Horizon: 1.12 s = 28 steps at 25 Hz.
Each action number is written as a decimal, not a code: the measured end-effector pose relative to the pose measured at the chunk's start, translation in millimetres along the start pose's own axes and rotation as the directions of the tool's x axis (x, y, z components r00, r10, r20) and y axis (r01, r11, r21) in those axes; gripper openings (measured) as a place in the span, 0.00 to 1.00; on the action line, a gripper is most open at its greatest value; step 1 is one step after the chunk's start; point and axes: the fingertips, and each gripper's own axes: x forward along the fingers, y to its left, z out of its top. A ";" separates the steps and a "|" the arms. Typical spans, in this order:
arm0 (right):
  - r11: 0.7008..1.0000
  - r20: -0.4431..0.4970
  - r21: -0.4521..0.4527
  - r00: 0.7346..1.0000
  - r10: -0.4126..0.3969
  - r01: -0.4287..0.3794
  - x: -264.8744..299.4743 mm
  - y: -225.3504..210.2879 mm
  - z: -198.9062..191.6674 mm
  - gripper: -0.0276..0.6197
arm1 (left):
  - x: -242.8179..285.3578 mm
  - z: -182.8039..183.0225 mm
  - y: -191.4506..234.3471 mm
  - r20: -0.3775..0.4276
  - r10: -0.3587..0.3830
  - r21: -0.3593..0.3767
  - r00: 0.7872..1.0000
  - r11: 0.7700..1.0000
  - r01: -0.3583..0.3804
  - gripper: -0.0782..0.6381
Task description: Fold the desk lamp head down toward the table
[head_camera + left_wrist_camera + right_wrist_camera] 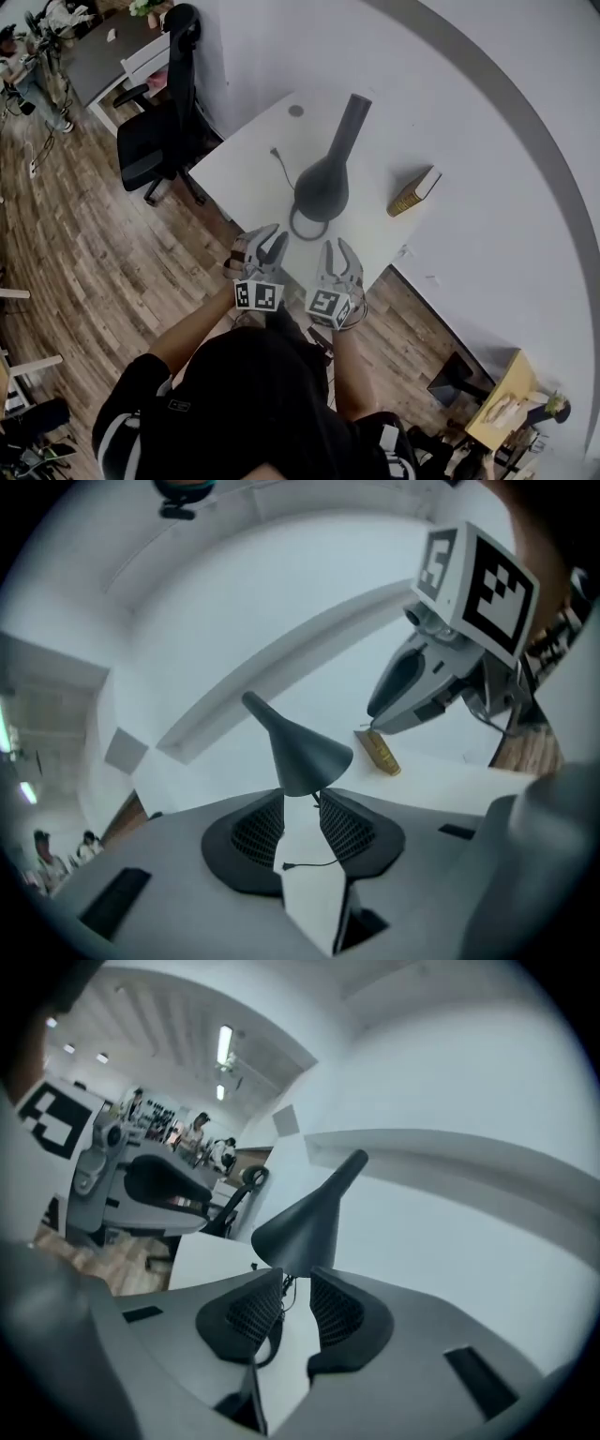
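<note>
Left hand-held gripper (275, 236) before lamp head (325, 180), stem away.

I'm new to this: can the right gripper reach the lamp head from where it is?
Probably yes. The right gripper hovers open just short of the lamp head, with only bare table between them; the book lies well off to the side.

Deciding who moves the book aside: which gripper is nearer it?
The right gripper: it is on the book's side of the lamp, while the left gripper is on the far side.
</note>
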 end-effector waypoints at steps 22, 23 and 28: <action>0.827 0.148 0.557 0.989 -0.010 -0.075 -129.3 7.7 71.4 0.06 | -127.1 109.2 46.5 0.245 -0.009 -0.588 0.969 0.794 0.156 0.15; 0.827 0.152 0.556 0.988 -0.010 -0.077 -131.8 8.6 72.7 0.06 | -128.7 109.0 45.1 0.244 -0.012 -0.585 0.970 0.796 0.157 0.15; 0.825 0.166 0.559 0.986 -0.011 -0.085 -137.9 9.8 75.2 0.06 | -131.3 108.6 41.6 0.237 -0.019 -0.576 0.971 0.803 0.157 0.15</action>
